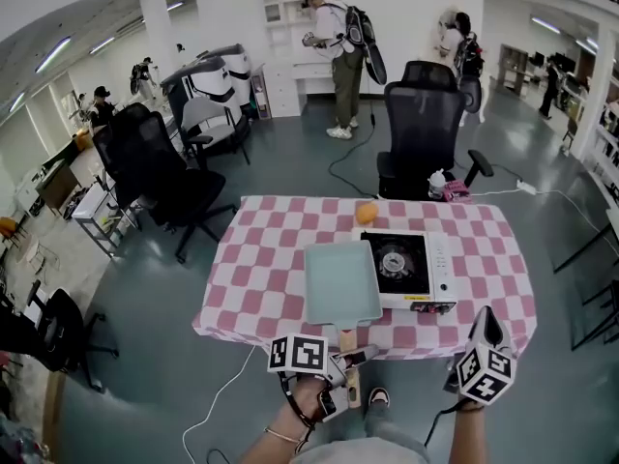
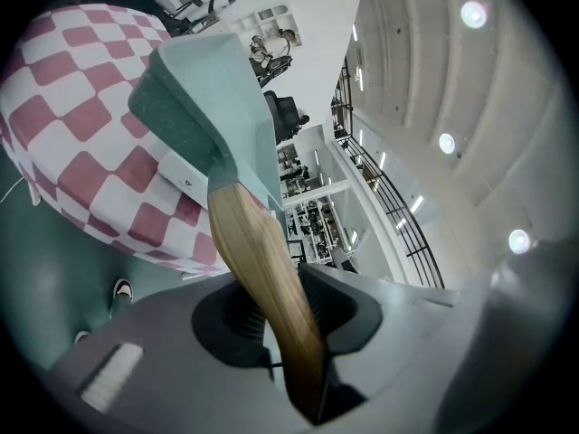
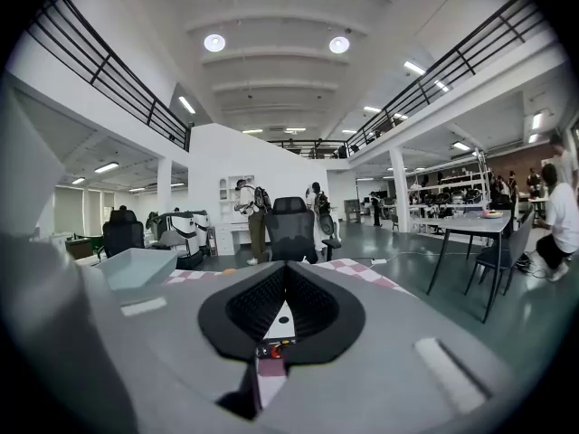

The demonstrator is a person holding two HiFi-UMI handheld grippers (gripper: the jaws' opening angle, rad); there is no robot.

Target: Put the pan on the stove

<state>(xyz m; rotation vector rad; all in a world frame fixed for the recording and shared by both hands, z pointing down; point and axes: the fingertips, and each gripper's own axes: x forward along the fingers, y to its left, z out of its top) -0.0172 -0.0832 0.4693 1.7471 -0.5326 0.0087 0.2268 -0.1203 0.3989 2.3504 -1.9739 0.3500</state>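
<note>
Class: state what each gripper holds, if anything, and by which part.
The left gripper holds the pan by its wooden handle. The right gripper holds nothing; its fingers are together.

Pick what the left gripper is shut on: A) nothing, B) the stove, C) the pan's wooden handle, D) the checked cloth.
C: in the left gripper view, the left gripper clamps the wooden handle of the pan.
</note>
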